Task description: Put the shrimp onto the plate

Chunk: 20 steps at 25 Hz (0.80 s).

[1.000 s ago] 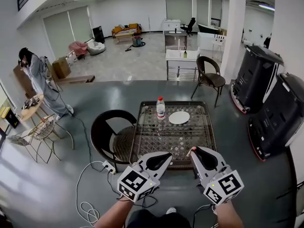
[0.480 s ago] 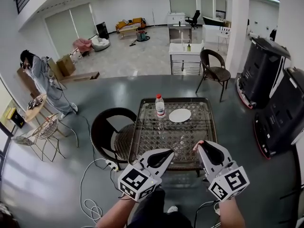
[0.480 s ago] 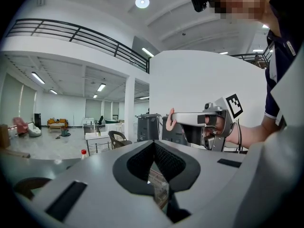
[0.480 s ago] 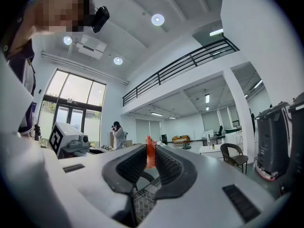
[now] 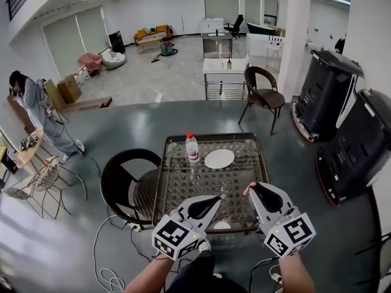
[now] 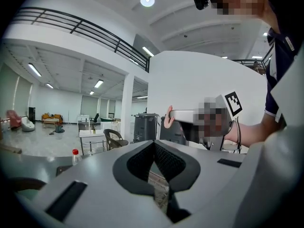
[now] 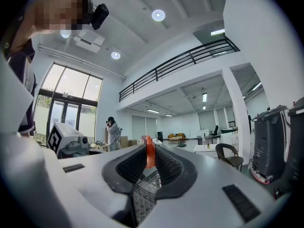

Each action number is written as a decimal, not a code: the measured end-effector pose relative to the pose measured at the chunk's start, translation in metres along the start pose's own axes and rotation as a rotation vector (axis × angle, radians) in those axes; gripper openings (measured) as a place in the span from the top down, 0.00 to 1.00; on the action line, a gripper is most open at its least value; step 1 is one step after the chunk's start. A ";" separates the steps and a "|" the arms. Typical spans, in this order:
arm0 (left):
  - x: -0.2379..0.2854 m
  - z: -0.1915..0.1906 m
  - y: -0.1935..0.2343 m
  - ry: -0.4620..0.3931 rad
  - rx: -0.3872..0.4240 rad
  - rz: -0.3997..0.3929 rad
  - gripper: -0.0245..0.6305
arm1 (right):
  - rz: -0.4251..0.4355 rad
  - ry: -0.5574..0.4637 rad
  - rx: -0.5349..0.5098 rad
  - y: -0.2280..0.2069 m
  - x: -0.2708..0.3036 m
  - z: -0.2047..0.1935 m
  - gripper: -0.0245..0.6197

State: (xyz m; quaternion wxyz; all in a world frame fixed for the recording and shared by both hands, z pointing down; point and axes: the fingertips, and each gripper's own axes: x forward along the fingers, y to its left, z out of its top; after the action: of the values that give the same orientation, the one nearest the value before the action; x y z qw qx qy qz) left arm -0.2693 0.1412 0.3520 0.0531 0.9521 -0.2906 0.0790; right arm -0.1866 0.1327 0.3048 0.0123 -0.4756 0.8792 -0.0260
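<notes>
shrimp (image 7: 149, 156): mostly hidden between fingers (image 7: 171, 170) | right forearm (image 5: 292, 278): cut off below

— Where does my head camera sit?
— High above the table (image 5: 238, 163). It looks forward and steeply down, and your left gripper (image 5: 219, 196) and right gripper (image 5: 247, 190) lie close at its bottom edge.
— And the gripper cameras?
— Each rides low behind its own jaws, very near them, tilted up toward the ceiling. Both face forward and share the far chair (image 5: 259, 96) with your head view. Each catches the other gripper at its side.
</notes>
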 end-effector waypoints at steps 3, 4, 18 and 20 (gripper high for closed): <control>0.016 -0.004 0.021 0.003 -0.007 -0.007 0.95 | -0.008 0.023 -0.001 -0.015 0.023 -0.006 0.88; 0.021 -0.006 0.029 0.010 -0.009 -0.007 0.95 | -0.010 0.032 0.000 -0.019 0.031 -0.009 0.88; 0.062 -0.029 0.139 0.034 -0.093 -0.024 0.95 | -0.040 0.181 0.009 -0.061 0.148 -0.051 0.88; 0.068 -0.032 0.149 0.035 -0.103 -0.030 0.95 | -0.052 0.207 0.010 -0.067 0.158 -0.056 0.88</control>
State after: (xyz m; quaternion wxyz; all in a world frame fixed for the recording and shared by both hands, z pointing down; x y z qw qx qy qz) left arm -0.3008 -0.0140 0.4043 0.1081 0.9508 -0.2792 0.0797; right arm -0.2198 -0.0340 0.3651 -0.0768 -0.4928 0.8631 -0.0797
